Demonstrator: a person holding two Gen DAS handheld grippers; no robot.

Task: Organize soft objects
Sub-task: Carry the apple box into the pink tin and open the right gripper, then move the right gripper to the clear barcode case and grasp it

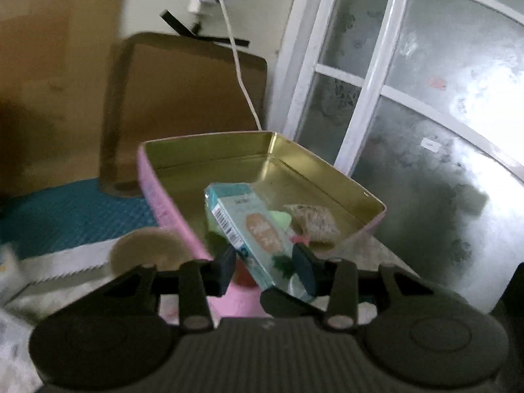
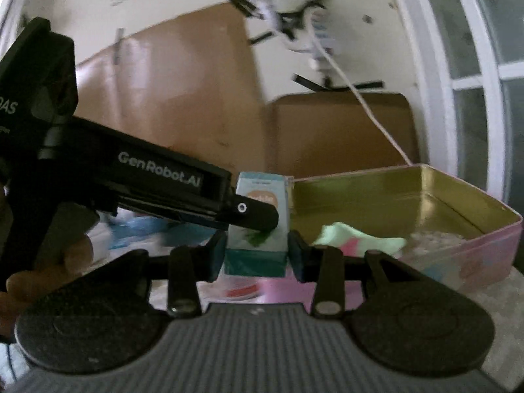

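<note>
- Left wrist view: the left gripper pinches a small teal carton between its two pads, the carton tilted and raised over the near edge of an open pink tin with a gold lining.
- Left wrist view: inside the tin lie a pale green cloth and a beige knitted piece; a brown board leans upright behind the tin, and a white cable hangs down in front of the board.
- Right wrist view: the right gripper presses on the lower, darker end of the same carton, so both claws hold one box; the left gripper crosses in from the left and grips the carton higher up.
- Right wrist view: the green cloth rests in the tin, just right of the carton and close to the near wall.
- Risk, as a judgement: two grips on one light carton may crush or twist it if the hands pull apart or turn unevenly.
- Risk, as a judgement: releasing one claw while the carton is tilted may let it swing or slip, dropping it outside the tin or onto its rim.
</note>
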